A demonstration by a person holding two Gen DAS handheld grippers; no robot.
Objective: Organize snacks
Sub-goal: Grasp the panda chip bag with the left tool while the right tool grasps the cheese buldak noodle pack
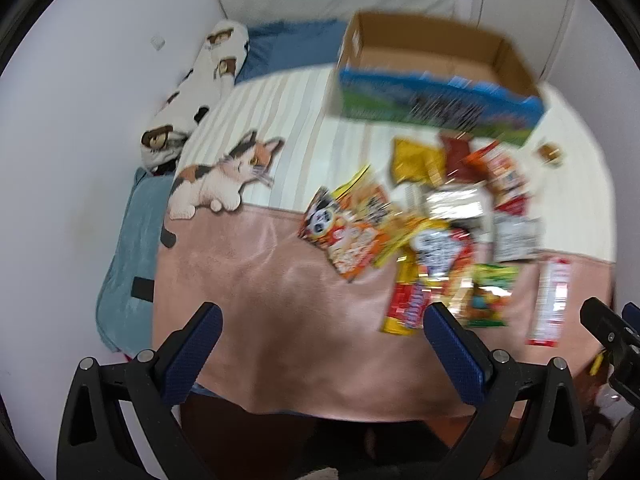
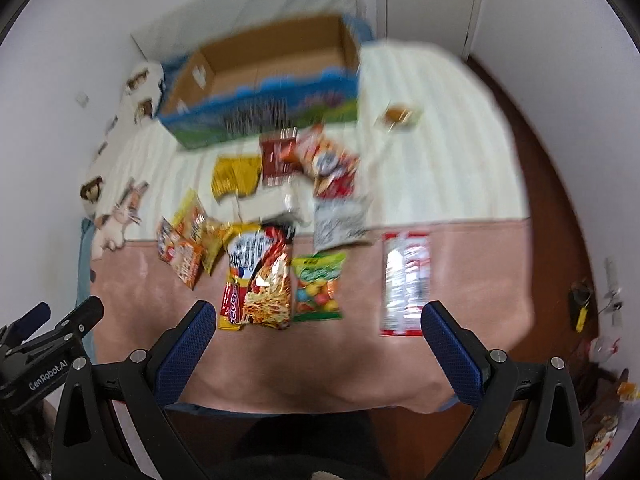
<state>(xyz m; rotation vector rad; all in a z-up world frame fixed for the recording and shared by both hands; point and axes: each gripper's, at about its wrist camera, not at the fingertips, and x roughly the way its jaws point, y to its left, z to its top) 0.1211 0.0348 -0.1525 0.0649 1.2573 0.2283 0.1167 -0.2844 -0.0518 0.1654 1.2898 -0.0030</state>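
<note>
- The left hand-held gripper (image 1: 322, 336) hangs over the near edge of the bed (image 1: 280, 280) with its blue textured fingers spread wide and nothing between them; the snack packets (image 1: 432, 216) lie beyond it, toward the right of centre in its frame.
- The right hand-held gripper (image 2: 320, 334) is likewise wide apart and empty; here the snack packets (image 2: 280, 216) sit just past the fingertips, in the middle of the frame.
- Nearest the right fingers are a glossy noodle packet (image 2: 262, 276) in red and yellow, a green candy bag (image 2: 318, 286) just beside it, and a long red-and-white packet (image 2: 405, 282) set a little apart at the right.
- Behind the pile, in the upper part of both views, stands an open cardboard box (image 2: 276, 80) with a brown inside and a blue-and-green printed front.
- The packets are crinkly foil and plastic, mostly flat, several overlapping; all is motion-blurred, so print cannot be read.
- The bed cover is soft pink plush near the grippers and pale striped fabric farther back.
- Only the left view plainly shows the calico cat picture (image 1: 224, 176) on the cover and the long plush toy (image 1: 192, 92) by the wall.
- Only the right view shows the brown floor (image 2: 560, 240) at the right side and a small wrapped snack (image 2: 400, 117) lying alone on the stripes.
</note>
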